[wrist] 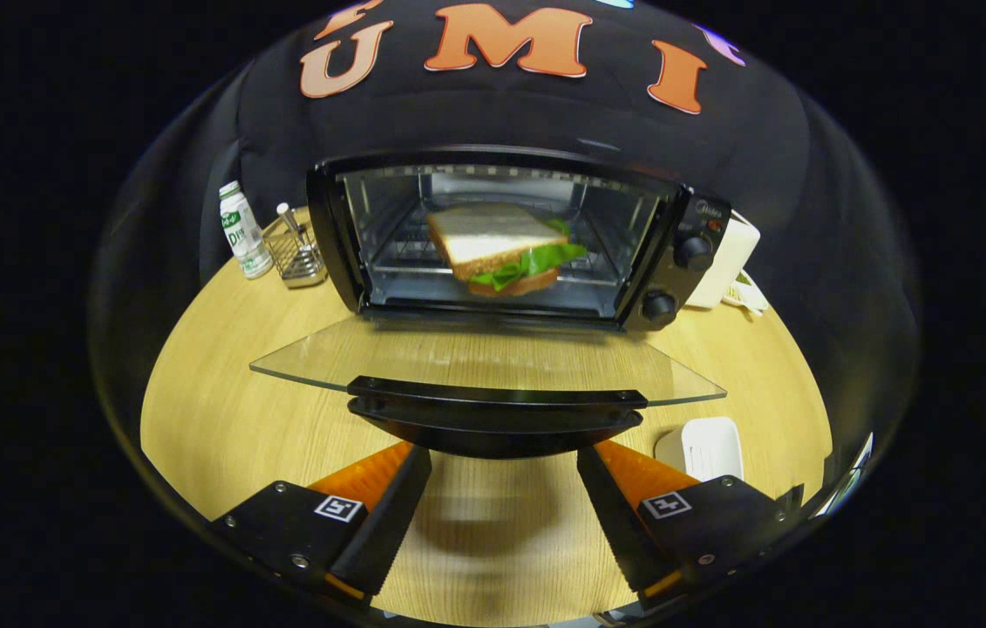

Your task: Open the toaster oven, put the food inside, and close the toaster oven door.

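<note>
The hand-held gripper was spread wide with nothing between its fingers, sitting low over the light wooden table, fingertips just short of the oven door's handle and not touching it. The black toaster oven stood at the back of the table with its clear glass door dropped flat open toward the gripper, black bar handle along the front edge, just ahead of the fingers. A sandwich of white bread with green lettuce was inside the oven cavity on the wire rack, roughly centred, tilted a bit, lettuce sticking out on its right side. Two black knobs sat on the oven's right panel, one above the other. Left of the oven, a small white bottle with a green label stood upright, just beside a wire mesh holder with a utensil in it. A white boxy object was right of the oven, partly hidden behind it. A white rectangular dish lay on the table near the right finger, below the door's right corner.
</note>
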